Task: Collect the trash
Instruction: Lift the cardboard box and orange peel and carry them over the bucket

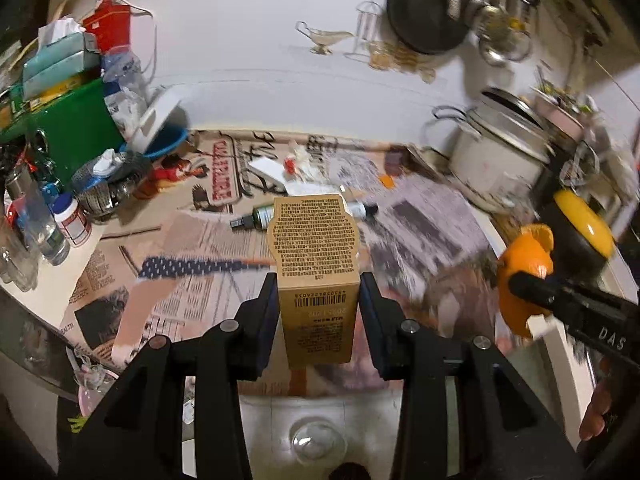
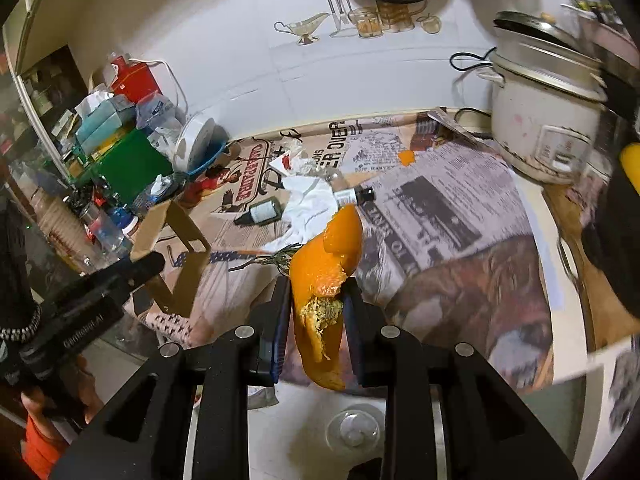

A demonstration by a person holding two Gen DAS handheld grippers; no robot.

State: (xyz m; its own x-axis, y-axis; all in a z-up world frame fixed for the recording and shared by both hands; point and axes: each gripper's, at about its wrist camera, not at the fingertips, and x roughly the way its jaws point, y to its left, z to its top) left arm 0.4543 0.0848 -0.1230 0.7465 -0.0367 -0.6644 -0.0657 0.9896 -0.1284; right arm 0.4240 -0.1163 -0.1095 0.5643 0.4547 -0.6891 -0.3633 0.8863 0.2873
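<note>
My left gripper [image 1: 318, 280] is shut on a tan cardboard box [image 1: 314, 260] with a barcode, held above the newspaper-covered table [image 1: 180, 280]. The box also shows in the right wrist view [image 2: 176, 256]. My right gripper [image 2: 316, 284] is shut on an orange peel [image 2: 324, 276], which also shows at the right of the left wrist view [image 1: 524, 280]. On the table lie crumpled white paper [image 2: 308, 200], a small dark bottle [image 2: 260, 212] and another bottle [image 2: 352, 195], and a small orange scrap [image 2: 407, 157].
A white rice cooker [image 2: 548, 112] stands back right. Clutter fills the left: a green box [image 2: 132, 164], tissue boxes [image 1: 56, 60], a red carton [image 2: 134, 76], jars, a blue bowl [image 2: 212, 156]. A black and yellow object [image 1: 584, 232] sits at the right.
</note>
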